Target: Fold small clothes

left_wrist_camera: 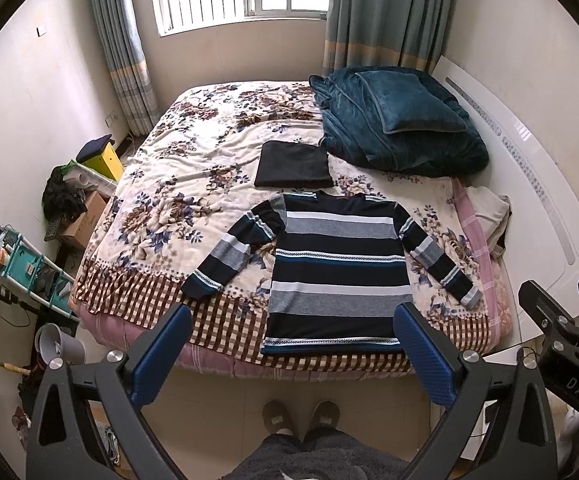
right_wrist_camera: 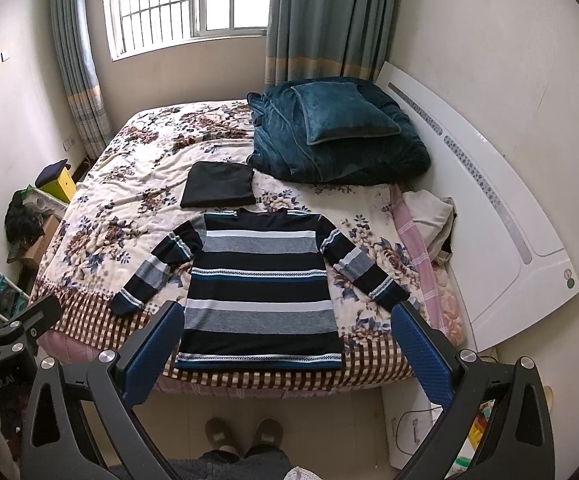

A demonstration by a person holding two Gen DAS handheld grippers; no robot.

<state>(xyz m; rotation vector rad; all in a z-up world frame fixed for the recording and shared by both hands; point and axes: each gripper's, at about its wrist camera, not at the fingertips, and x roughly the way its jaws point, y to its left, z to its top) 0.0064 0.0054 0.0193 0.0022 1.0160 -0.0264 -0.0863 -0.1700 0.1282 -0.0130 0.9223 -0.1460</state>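
Note:
A striped long-sleeved sweater (left_wrist_camera: 337, 268) in navy, grey, white and teal lies flat, sleeves spread, on the near part of the bed; it also shows in the right wrist view (right_wrist_camera: 261, 284). A folded black garment (left_wrist_camera: 294, 165) lies just beyond its collar, also in the right wrist view (right_wrist_camera: 219, 186). My left gripper (left_wrist_camera: 293, 344) is open and empty, held above the bed's near edge, over the sweater's hem. My right gripper (right_wrist_camera: 289, 344) is open and empty, likewise above the hem. Each gripper shows at the edge of the other's view.
The bed has a floral blanket (left_wrist_camera: 193, 184) with a checked border. A teal quilt and pillow (left_wrist_camera: 401, 120) are piled at the far right. The white headboard (right_wrist_camera: 489, 200) runs along the right. Boxes and a shelf (left_wrist_camera: 33, 264) crowd the left floor. My slippers (left_wrist_camera: 299, 416) stand at the bed's foot.

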